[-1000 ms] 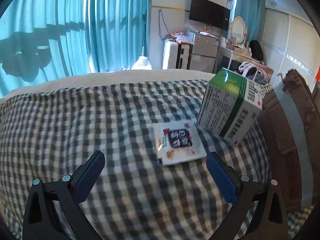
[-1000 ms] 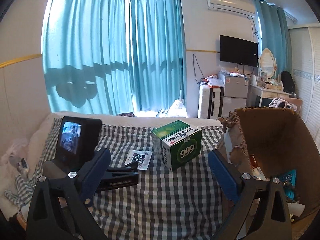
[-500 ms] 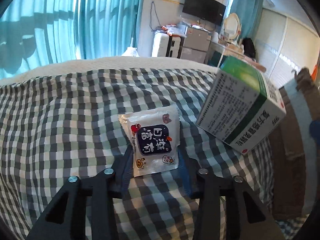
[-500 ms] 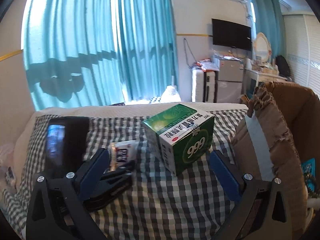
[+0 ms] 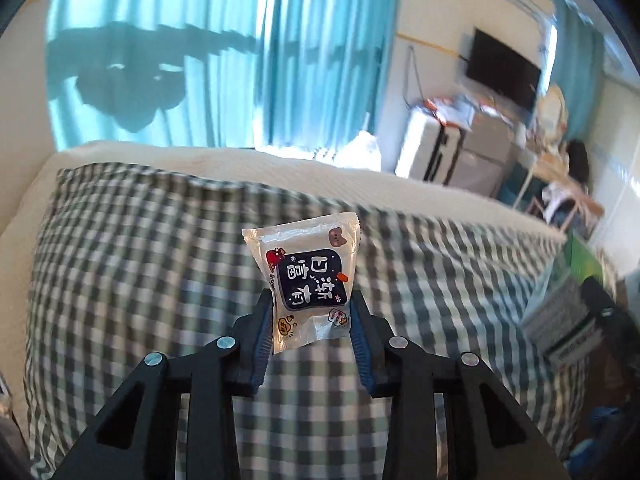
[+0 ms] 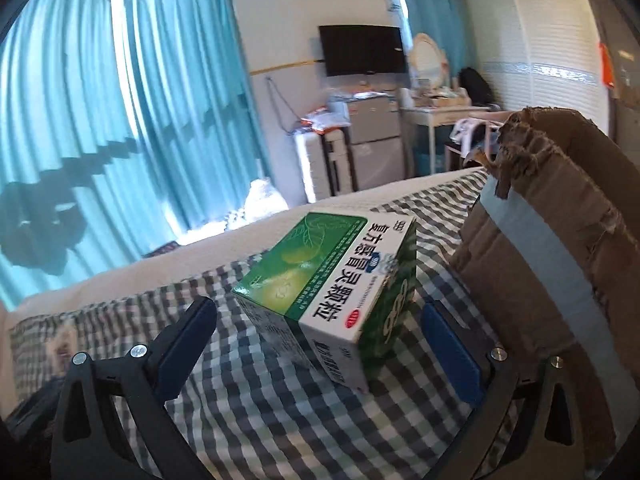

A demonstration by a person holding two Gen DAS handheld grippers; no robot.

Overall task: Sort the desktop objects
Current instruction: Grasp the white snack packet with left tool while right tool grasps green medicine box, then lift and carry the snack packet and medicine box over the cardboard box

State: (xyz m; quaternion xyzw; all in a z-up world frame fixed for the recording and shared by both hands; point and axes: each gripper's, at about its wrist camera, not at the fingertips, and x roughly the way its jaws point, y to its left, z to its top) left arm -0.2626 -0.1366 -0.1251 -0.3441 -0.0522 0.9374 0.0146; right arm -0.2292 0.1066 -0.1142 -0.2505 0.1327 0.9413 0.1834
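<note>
A small clear snack sachet (image 5: 308, 276) with a dark blue label stands upright between the blue pads of my left gripper (image 5: 312, 304). The jaws are closing, their pads press on its lower sides, and it hangs above the checked cloth (image 5: 120, 260). A green and white medicine box (image 6: 332, 284) lies tilted on the cloth (image 6: 280, 420). My right gripper (image 6: 318, 310) is open with one finger on each side of the box, and neither pad touches it. At the right edge of the left wrist view the same box (image 5: 568, 300) is blurred.
A torn brown cardboard box (image 6: 560, 240) with a grey tape strip stands right of the medicine box, close to the right finger. Beyond the bed are teal curtains (image 6: 120, 120), a wall TV (image 6: 362, 50) and cluttered furniture.
My left gripper shut on the sachet and lifted it off the cloth while swinging left. My right gripper sank and came forward until its open fingers straddled the green box.
</note>
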